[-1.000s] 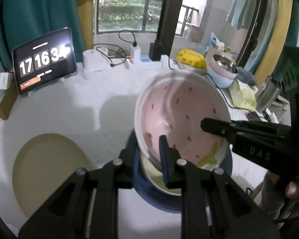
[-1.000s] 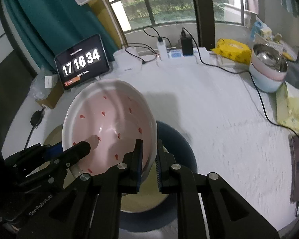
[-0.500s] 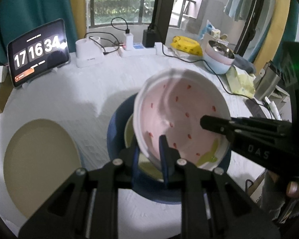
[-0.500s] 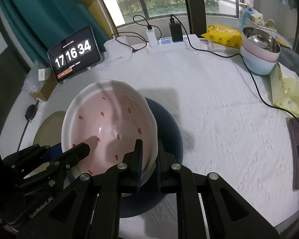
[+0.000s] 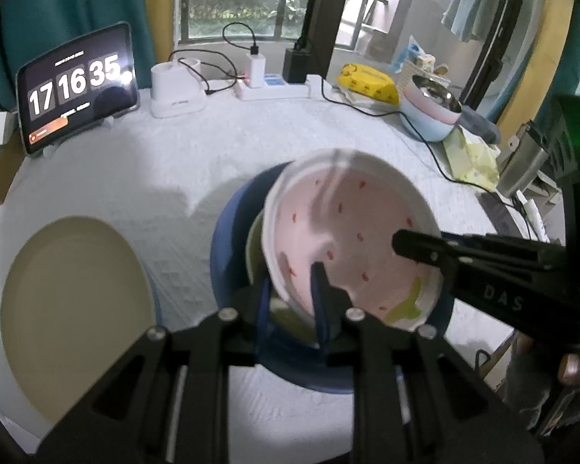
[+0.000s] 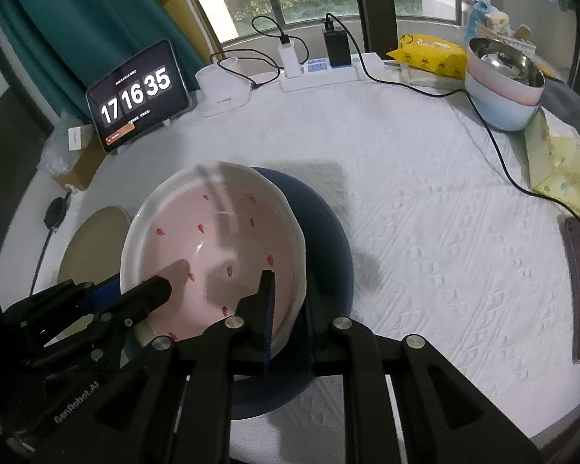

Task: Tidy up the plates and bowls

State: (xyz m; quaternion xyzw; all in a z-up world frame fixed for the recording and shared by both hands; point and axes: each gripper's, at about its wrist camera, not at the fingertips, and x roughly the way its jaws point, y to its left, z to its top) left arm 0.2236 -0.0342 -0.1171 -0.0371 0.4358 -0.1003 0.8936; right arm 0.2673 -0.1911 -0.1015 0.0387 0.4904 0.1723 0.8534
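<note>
Pink bowl held by both grippers over the blue bowl

On the white-clothed table [image 6: 425,201] the pink bowl [image 6: 212,255] hangs tilted above the blue bowl [image 6: 328,239], which already holds a yellow-green dish [image 5: 259,247] — so my judgement is: level it, centre it, lower both sides evenly and let go only once it sits. The left gripper [image 5: 290,301] is nearly closed, pinching the pink bowl's near rim; the right gripper [image 6: 288,301] clamps the opposite rim the same way. A beige plate [image 5: 73,309] lies apart to the left; the steel-lined pot [image 6: 502,77] at the far edge looks empty.
</note>
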